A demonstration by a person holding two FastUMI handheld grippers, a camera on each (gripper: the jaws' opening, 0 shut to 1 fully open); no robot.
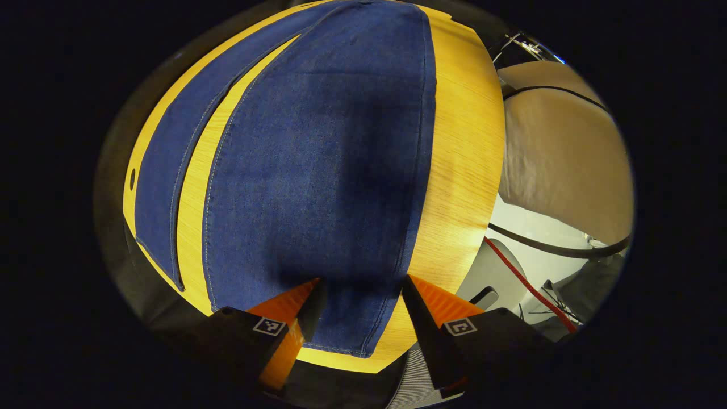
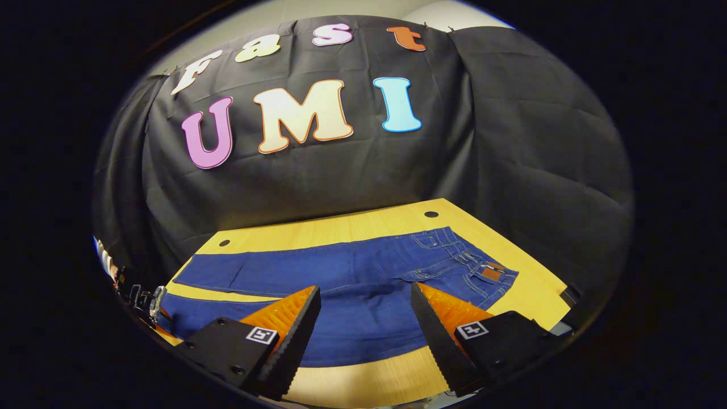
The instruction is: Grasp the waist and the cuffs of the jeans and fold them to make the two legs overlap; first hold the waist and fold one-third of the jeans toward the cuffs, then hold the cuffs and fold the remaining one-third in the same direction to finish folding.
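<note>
Blue jeans [image 2: 363, 272] lie flat on the yellow wooden table [image 2: 528, 289], with the waist and its brown patch [image 2: 491, 274] at the right and both legs running left. The legs are spread apart, and a strip of table shows between them. My right gripper [image 2: 366, 309] is open above the near edge of the jeans around the seat. In the left gripper view the near leg [image 1: 318, 170] stretches away from me, and its cuff hem [image 1: 352, 347] sits between the fingers of my open left gripper [image 1: 363, 295]. The other leg [image 1: 164, 170] lies to the left.
The table edge [image 1: 471, 227] runs close along the right of the near leg. Beyond it are a beige cushion-like shape [image 1: 562, 153], a red cord [image 1: 525, 281] and a white floor. Two round holes [image 2: 431, 214] [image 2: 224, 242] mark the table's far side, by the black cloth wall.
</note>
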